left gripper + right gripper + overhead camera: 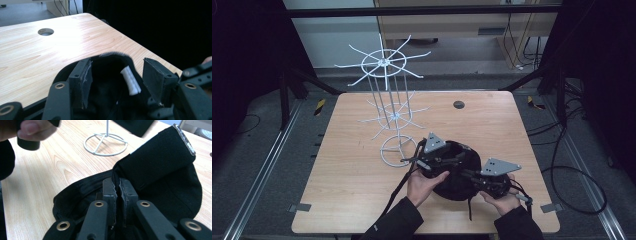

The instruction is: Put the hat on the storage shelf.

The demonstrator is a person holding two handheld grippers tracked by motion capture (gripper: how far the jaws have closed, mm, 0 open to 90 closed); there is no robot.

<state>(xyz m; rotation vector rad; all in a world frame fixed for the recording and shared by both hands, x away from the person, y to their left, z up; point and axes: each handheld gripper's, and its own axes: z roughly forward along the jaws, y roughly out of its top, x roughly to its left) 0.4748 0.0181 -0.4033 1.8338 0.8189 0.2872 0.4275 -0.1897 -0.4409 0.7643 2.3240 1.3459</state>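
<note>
Black fabric cap [160, 167] lies on the pale wooden table [37, 62] near the white wire rack [387, 100]; my right gripper [117, 188] pinches its edge, while my left gripper [116, 75] stands wide around its rim, pads clear.

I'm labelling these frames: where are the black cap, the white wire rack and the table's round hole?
black cap [162, 162]: right gripper view, raised fabric panel.
white wire rack [383, 62]: high view, top hub.
round hole [46, 31]: left gripper view, its opening.
</note>
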